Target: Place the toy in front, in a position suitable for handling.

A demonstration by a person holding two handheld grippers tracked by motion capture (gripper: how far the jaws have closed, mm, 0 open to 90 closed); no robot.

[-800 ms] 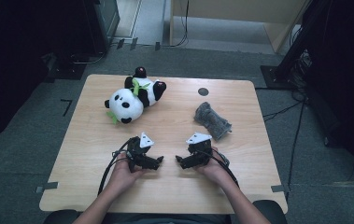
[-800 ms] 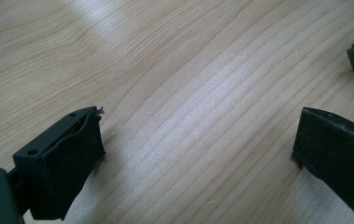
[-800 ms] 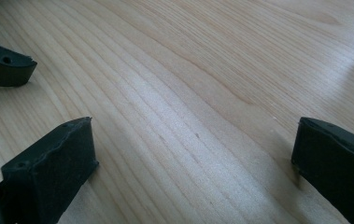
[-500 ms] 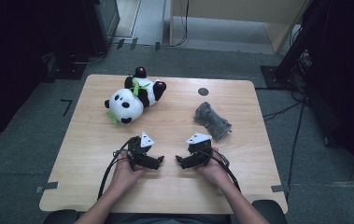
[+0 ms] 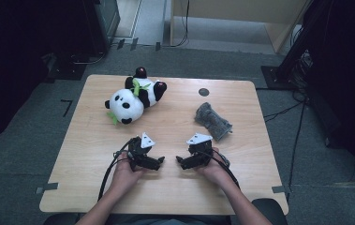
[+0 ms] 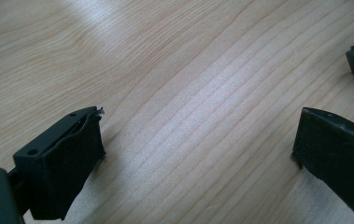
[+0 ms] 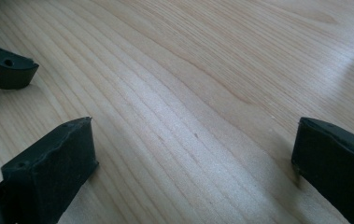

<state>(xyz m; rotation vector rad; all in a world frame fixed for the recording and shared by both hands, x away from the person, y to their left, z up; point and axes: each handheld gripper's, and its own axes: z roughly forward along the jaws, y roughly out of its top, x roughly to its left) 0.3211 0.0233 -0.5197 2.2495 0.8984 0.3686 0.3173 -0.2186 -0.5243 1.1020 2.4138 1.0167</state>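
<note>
Worktop (image 5: 86, 178): plush panda (image 5: 130, 98) at eleven o'clock near the far edge, could roll off if nudged. Grey cloth bundle (image 5: 212, 121) at two o'clock, limp, may slip a shallow pinch. Left tongs (image 5: 160, 161) and right tongs (image 5: 179, 161): both apart, empty, facing closely at six o'clock, liable to collide.

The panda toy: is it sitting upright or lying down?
Lying down. The panda toy rests flat on the table, feet pointing toward the far edge.

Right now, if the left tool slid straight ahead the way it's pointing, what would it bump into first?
Probably the right tool. The left tool points across the wooden table toward it, with bare wood between them and both open. Depth is hard to judge.
</note>
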